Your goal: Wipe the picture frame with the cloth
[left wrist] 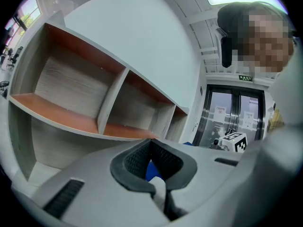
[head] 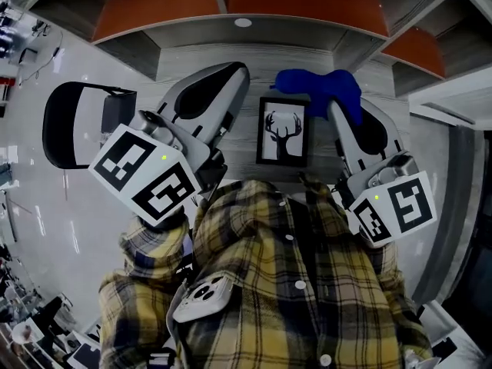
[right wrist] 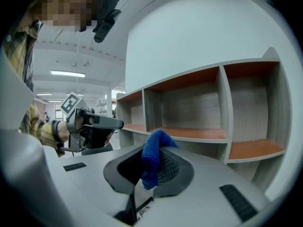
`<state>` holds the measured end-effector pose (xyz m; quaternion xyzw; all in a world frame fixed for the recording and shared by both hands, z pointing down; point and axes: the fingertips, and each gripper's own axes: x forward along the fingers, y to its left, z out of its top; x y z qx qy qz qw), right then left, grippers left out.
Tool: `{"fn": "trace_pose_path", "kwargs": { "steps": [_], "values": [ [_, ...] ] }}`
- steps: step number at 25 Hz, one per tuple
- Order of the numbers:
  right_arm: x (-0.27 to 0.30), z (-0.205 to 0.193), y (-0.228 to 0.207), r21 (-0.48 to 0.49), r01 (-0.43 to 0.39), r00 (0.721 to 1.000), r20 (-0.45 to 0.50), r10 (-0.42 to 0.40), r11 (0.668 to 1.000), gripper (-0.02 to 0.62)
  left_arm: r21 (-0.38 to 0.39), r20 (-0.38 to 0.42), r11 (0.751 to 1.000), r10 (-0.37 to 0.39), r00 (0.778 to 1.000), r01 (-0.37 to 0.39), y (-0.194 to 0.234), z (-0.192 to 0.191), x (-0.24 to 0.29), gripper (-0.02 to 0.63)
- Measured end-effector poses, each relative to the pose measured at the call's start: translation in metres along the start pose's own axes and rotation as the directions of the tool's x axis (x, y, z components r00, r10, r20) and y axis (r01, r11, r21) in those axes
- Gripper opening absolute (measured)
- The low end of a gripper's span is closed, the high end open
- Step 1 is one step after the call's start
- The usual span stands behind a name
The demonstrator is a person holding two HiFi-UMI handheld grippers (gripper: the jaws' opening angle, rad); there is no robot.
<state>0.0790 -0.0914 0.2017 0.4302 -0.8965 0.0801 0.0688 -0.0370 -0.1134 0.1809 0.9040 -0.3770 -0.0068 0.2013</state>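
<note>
A black picture frame (head: 283,131) with a deer silhouette lies on the grey wood-grain surface (head: 369,75) between my two grippers. My right gripper (head: 338,108) sits to the right of the frame and is shut on a blue cloth (head: 319,87), which bunches past the frame's top right corner. In the right gripper view the cloth (right wrist: 151,160) hangs out of the closed jaws of the right gripper (right wrist: 158,143). To the left of the frame, my left gripper (head: 233,74) is shut and holds nothing; its pads meet at the tip in the left gripper view (left wrist: 150,143).
A shelf unit with orange boards (head: 243,6) rises just behind the frame, also seen as open compartments (right wrist: 199,117). A black chair (head: 77,125) stands at the left on the glossy floor. Glass doors (left wrist: 232,112) are off to the side.
</note>
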Motion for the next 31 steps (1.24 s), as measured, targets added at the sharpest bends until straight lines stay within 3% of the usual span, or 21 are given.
{"fn": "trace_pose_path", "kwargs": {
  "steps": [31],
  "values": [
    [-0.004,-0.012,0.004,-0.013,-0.002,1.000,-0.028,0.001,1.000,0.040,-0.022,-0.022,0.999,-0.033,0.999,0.032,-0.019,-0.015,0.003,0.005]
  ]
}}
